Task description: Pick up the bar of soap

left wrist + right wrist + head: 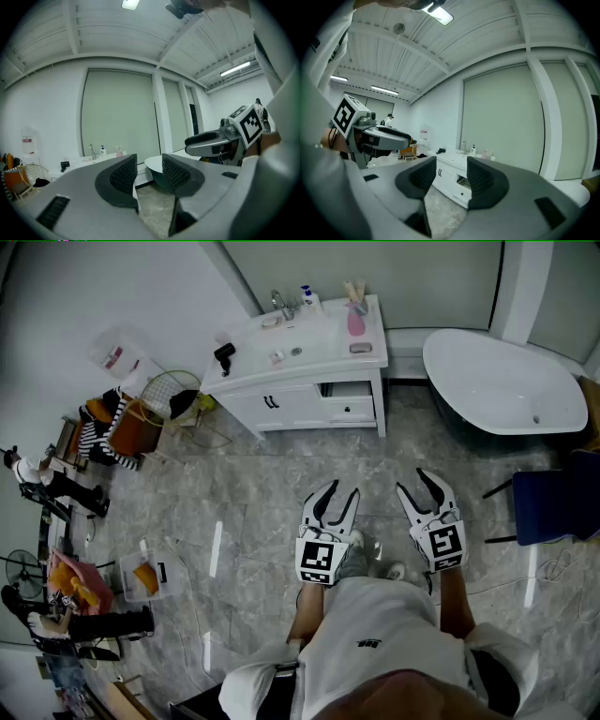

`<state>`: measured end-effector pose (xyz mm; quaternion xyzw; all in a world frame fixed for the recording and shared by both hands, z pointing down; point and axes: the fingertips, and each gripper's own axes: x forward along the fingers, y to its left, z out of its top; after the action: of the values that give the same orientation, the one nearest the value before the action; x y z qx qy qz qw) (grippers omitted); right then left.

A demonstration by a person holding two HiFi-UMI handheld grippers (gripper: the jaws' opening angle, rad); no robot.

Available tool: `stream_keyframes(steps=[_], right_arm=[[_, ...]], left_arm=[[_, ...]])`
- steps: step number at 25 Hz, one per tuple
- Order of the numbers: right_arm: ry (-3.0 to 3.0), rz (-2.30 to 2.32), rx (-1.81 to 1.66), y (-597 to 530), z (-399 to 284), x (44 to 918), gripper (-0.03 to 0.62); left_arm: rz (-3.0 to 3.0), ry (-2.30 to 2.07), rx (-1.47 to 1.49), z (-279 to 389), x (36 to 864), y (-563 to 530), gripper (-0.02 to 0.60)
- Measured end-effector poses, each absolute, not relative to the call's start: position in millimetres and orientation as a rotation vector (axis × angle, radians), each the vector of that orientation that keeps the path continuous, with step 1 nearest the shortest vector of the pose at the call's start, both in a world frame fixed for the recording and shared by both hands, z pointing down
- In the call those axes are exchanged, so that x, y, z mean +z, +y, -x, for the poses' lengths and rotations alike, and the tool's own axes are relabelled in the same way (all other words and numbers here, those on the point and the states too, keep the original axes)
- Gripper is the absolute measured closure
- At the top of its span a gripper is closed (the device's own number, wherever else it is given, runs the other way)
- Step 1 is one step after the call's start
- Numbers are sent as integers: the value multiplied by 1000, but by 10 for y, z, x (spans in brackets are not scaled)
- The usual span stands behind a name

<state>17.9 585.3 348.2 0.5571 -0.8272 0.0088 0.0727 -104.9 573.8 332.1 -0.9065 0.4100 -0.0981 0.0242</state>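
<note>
Vanity [281, 407] ahead across floor [253, 502] | bathtub [497, 381] beside it | left gripper [339, 493], right gripper [415, 484] apart, empty

head looks down; all share vanity [281, 407]

bar of soap [361, 348]: small flat greyish rectangle; lies flat on white tabletop [323, 354], front right corner; near pink bottle [355, 320]. Too small for finer detail.

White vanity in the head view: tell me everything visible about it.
The vanity is a white cabinet with dark door handles, upright on the floor against the wall, left of the bathtub. Its top has an inset basin, a faucet and bottles. A right-side drawer looks pulled out.
</note>
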Motion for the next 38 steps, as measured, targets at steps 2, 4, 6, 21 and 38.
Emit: stream_keyframes(steps=[2, 4, 6, 21, 38], right_arm=[[-2497, -1674, 36, 5865, -180, 3459, 375], [-2504, -1675, 45, 5846, -182, 3457, 375], [-2500, -1673, 46, 5783, -177, 3484, 375], [-2426, -1697, 31, 4661, 57, 3580, 375], [-2339, -1799, 41, 3707, 478, 3591, 375]], left_arm=[[2803, 1269, -316, 1046, 3310, 5732, 400], [2798, 1277, -315, 1055, 3324, 5697, 402], [2794, 1285, -315, 1063, 3356, 5623, 405], [2828, 1204, -244, 1233, 3438, 4471, 408], [2902, 1049, -215, 1609, 3484, 3402, 417]])
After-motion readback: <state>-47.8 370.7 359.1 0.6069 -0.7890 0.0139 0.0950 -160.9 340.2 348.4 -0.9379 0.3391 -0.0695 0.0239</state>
